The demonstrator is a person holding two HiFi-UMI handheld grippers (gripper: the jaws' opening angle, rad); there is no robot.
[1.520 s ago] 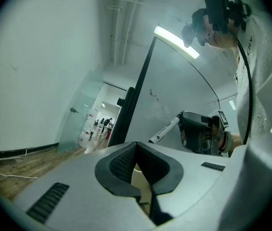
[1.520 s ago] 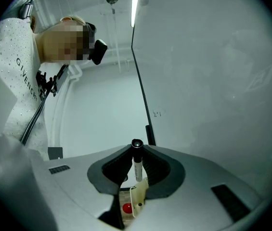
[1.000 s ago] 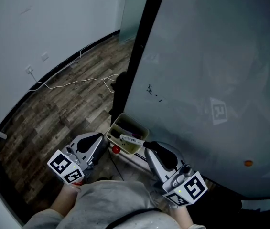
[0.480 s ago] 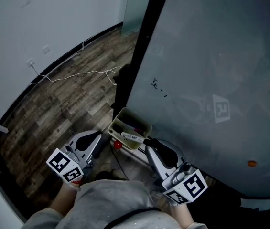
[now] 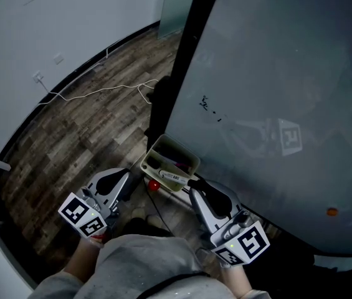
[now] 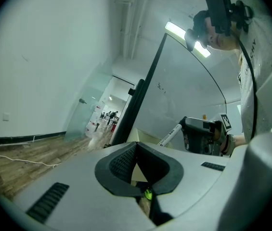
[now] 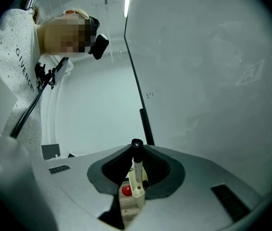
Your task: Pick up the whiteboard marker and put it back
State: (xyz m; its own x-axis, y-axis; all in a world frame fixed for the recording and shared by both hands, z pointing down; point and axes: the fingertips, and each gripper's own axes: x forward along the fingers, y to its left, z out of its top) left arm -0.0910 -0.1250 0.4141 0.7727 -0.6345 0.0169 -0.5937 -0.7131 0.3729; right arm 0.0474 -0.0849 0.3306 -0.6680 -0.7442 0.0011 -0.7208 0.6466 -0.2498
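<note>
My right gripper point(image 5: 194, 184) is shut on a white whiteboard marker point(image 5: 172, 177) with a black cap. It holds the marker level, with the free end over the near edge of a beige pen tray point(image 5: 185, 155) at the whiteboard's lower left corner. In the right gripper view the marker point(image 7: 136, 170) stands between the pads, cap at the tips. My left gripper point(image 5: 126, 177) hangs left of the tray, its jaws together and empty. The left gripper view shows the left gripper point(image 6: 136, 146) and, beyond it, the marker point(image 6: 170, 134) in the right gripper point(image 6: 187, 129).
The big grey whiteboard point(image 5: 275, 73) fills the right side, with a small scribble point(image 5: 209, 108) and a black frame post point(image 5: 179, 61). A red round thing point(image 5: 154, 184) sits below the tray, which holds other pens. A white cable point(image 5: 95, 93) lies on the wooden floor.
The head view has shifted a little. Both grippers and the marker keep their places beside the tray.
</note>
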